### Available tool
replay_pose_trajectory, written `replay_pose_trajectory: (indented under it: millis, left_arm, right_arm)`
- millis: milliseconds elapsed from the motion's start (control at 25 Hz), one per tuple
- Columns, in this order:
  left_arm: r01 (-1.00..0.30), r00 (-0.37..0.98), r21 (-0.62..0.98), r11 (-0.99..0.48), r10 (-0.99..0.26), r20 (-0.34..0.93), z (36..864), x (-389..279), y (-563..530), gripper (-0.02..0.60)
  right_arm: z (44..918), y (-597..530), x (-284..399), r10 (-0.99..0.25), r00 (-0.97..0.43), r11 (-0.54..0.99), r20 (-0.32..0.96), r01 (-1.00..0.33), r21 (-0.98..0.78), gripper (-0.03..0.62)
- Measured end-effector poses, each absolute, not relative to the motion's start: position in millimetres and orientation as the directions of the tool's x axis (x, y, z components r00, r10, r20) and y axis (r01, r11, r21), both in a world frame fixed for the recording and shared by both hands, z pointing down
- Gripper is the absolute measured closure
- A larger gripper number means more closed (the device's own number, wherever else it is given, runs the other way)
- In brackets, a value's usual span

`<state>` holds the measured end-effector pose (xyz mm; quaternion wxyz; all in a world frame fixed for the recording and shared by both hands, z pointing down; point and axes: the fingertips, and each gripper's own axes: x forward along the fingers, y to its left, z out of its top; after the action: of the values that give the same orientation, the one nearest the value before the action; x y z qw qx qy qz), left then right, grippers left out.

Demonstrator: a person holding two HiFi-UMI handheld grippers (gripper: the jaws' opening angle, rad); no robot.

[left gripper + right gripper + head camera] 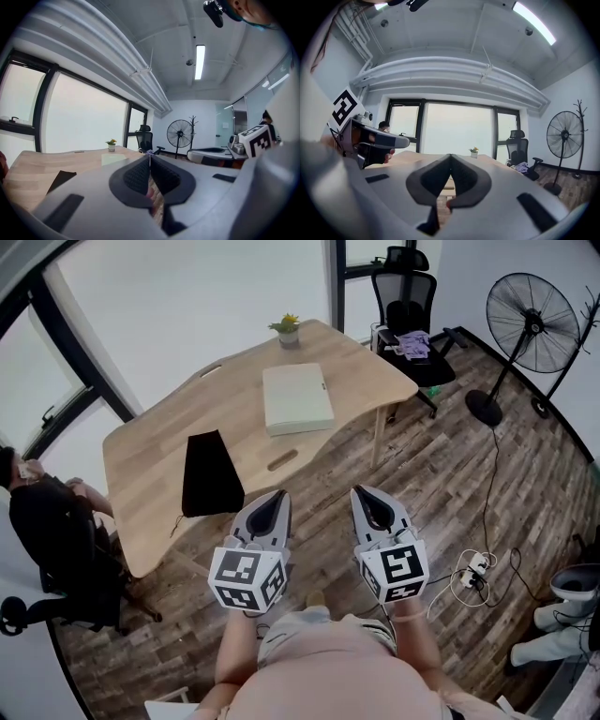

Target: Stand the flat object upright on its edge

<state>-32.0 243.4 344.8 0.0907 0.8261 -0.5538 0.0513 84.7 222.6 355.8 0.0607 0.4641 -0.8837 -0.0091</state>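
Left gripper (277, 495): jaws together, pads meeting along a thin line, nothing clamped between them.
Right gripper (362, 490): jaws together as well, nothing held.
Gripper position: both are held side by side over the wooden floor (441, 474), short of the tabletop (150, 465), and point toward it.
Flat object (298, 397): a pale cream slab lying flat on the tabletop, ahead of both pairs of jaws and roughly between their lines, well apart from them.
Black pouch (210, 472): flat on the tabletop, ahead and to the left of the left jaws, near the tabletop's closest edge.
Potted plant (288, 328): at the far tabletop edge, beyond the flat object.
Markings: black-and-white square markers on each gripper's cube are the only print that can be made out.
Surroundings: office chair (408, 306) and standing fan (532, 315) ahead and to the right of the right jaws; a seated person (47, 521) far left of the left jaws.
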Motion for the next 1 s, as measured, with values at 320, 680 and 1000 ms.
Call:
replay_pose_trajectory:
  millis: [320, 680, 1000]
  left_arm:
    - [-0.910, 0.414, 0.087, -0.404, -0.891, 0.185, 343.7, -49.3, 226.3, 0.570]
    - [-0.904, 0.428, 0.088, -0.419, -0.885, 0.184, 342.2, -72.1, 210.5, 0.569]
    - [-0.897, 0.443, 0.104, -0.431, -0.876, 0.190, 348.6, -78.1, 195.1, 0.569]
  right_arm:
    - [352.8, 203.6, 67.3, -0.836, -0.543, 0.548, 0.084, -0.834, 0.064, 0.594]
    - [351.3, 186.2, 52.9, -0.865, -0.494, 0.502, 0.088, -0.854, 0.139, 0.594]
    - [350.9, 171.3, 45.7, -0.878, -0.472, 0.478, 0.081, -0.856, 0.194, 0.594]
